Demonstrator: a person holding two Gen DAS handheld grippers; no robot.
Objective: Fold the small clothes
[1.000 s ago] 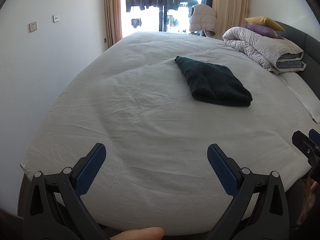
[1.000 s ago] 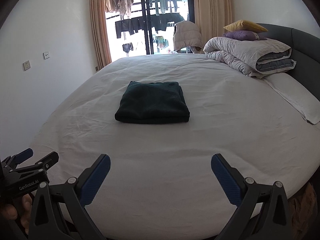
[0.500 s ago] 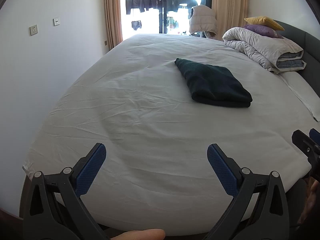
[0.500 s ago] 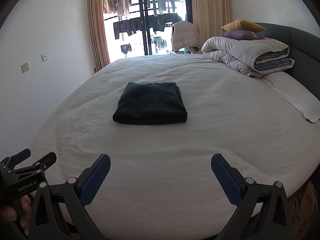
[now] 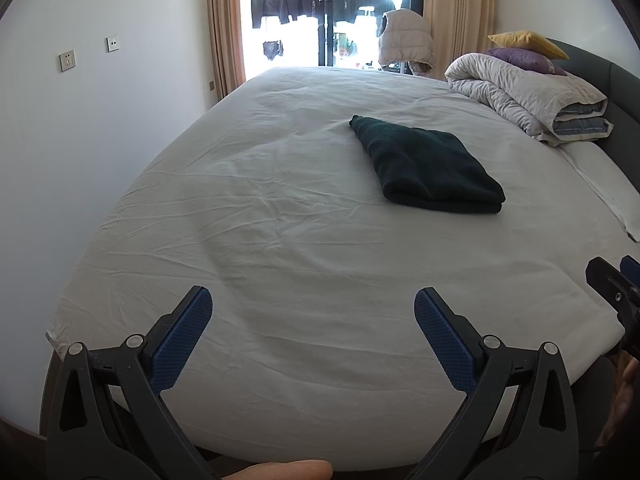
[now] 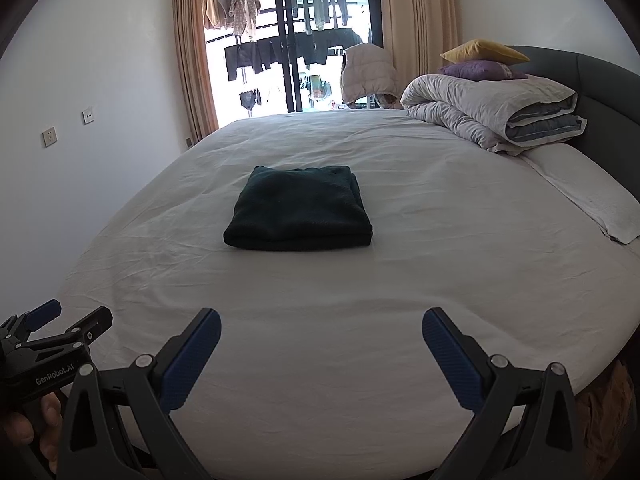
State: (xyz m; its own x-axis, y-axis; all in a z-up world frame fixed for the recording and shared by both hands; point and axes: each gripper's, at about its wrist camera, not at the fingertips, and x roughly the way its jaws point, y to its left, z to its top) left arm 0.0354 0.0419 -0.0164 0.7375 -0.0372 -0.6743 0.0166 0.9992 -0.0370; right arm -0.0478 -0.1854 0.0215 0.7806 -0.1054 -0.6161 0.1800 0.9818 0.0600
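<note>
The folded dark garment (image 6: 299,208) lies centre frame, dead ahead of the right gripper (image 6: 322,342) (nearer, I judge). From the left gripper (image 5: 314,322) it sits upper right. Both jaws gape wide, empty.

The bed (image 6: 320,320) lay bare across its whole near edge and left side, so both the left gripper (image 5: 313,308) and the right gripper (image 6: 321,330), each spread wide and holding nothing, had open sheet ahead of them. The only thing in the middle was the folded dark garment (image 6: 298,210), lying flat with free sheet on every side. Along the right edge toward the headboard, the rolled duvet (image 6: 492,114) with two cushions (image 6: 480,60) on top and a flat white pillow (image 6: 580,196) beside it blocked passage.
</note>
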